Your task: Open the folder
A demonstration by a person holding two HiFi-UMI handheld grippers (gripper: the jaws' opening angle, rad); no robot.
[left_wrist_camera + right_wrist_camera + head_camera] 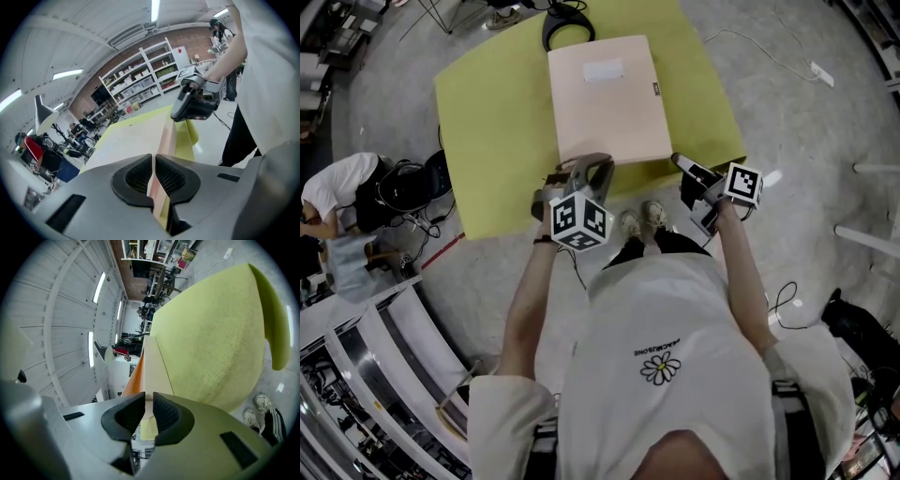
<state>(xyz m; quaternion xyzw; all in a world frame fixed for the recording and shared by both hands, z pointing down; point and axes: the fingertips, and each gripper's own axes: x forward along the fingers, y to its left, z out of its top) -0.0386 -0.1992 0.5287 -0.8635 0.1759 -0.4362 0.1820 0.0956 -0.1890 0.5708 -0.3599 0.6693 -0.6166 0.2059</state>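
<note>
A beige folder [605, 98] lies shut and flat on the yellow-green table [487, 112], its near edge toward me. My left gripper [586, 165] sits at the folder's near left corner. In the left gripper view its jaws [153, 164] are pressed together on the thin edge of the folder [136, 140]. My right gripper [679, 160] is at the near right corner and also shows in the left gripper view [180, 115]. In the right gripper view, the folder's edge [152, 366] runs into the narrow gap of the right gripper [149, 401] and fills it. The pads sit on either side of it.
A black looped cable or headset [567, 23] lies at the table's far edge. A person [337, 187] sits by bags on the floor at left. My shoes [642, 220] stand by the table's near edge. Shelving [154, 70] lines the far wall. Cables trail on the floor.
</note>
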